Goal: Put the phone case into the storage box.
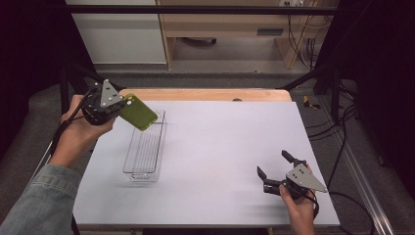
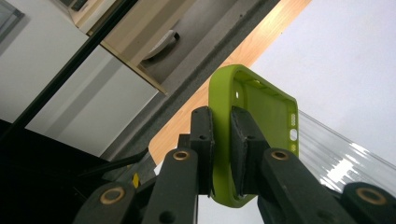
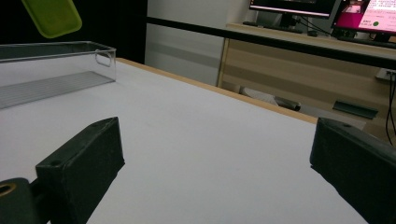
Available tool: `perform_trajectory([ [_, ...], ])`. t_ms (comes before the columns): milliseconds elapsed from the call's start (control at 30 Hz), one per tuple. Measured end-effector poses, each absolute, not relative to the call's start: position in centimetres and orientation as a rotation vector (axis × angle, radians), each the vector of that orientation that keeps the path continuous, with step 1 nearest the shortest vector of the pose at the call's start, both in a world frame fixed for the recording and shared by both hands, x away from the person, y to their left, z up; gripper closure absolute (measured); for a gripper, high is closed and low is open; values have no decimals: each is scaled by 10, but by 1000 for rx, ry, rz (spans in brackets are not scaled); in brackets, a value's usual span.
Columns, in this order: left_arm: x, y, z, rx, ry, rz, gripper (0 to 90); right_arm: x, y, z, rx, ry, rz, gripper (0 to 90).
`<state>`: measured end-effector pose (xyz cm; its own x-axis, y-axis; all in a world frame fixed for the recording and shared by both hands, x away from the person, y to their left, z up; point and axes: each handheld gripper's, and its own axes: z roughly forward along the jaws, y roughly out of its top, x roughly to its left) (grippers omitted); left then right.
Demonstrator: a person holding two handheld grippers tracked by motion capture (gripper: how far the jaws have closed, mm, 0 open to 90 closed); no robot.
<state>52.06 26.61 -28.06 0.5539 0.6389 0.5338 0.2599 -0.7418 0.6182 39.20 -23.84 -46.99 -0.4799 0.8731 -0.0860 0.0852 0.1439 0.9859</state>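
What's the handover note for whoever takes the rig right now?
Left hand-held gripper: shut on the green phone case, held in the air above the far end of the clear bin.
Right hand-held gripper: open, holding nothing, low at the table's near right.
Done: case picked up.
Left: probably lower the case into the bin and release.

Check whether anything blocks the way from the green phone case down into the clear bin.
Nothing visible does. The left gripper holds the green phone case above the far end of the clear bin, whose open top and ribbed floor look bare beneath it.
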Motion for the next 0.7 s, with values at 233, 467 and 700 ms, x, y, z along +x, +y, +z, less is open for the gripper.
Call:
perform_trajectory([
  [233, 531, 259, -290, 2364, 700, 1081, 801, 392, -239, -470, 928, 1713, 1405, 31],
  [467, 543, 253, -301, 2403, 686, 1083, 801, 392, -238, -470, 921, 1717, 1405, 31],
  [700, 551, 250, -308, 2432, 669, 1094, 801, 393, -238, -471, 917, 1719, 1401, 31],
])
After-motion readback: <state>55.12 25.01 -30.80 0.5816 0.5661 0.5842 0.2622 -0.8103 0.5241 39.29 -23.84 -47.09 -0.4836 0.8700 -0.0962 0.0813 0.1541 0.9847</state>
